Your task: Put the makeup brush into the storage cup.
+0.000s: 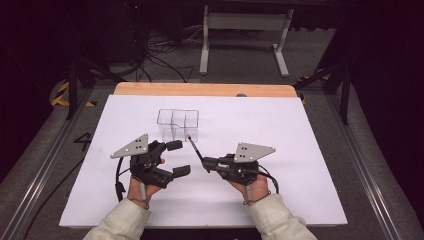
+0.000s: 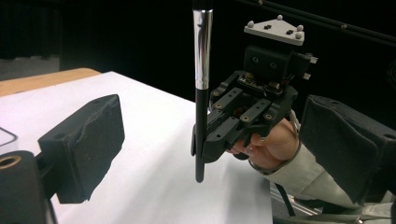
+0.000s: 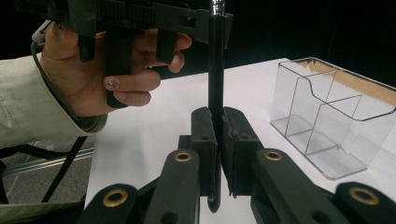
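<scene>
Right tongs (image 1: 205, 164) pinch a brush (image 1: 194, 147) by its handle, tip angled toward the clear organizer (image 1: 178, 123) mid-surface (image 1: 280, 120), apparently for dropping it in; left tongs (image 1: 178, 158) stand spread, empty, nearby.

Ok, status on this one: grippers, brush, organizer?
Right gripper shut on brush. Left gripper open, holding nothing. Clear organizer stands ahead of brush tip, nothing between.

Each black tool (image 1: 176, 158) carries a grey three-cornered plate (image 1: 131, 146) and brass-ringed screws (image 3: 182, 157). Black cables (image 1: 118, 182) trail behind them. The sleeves (image 1: 122, 224) are pale beige.
</scene>
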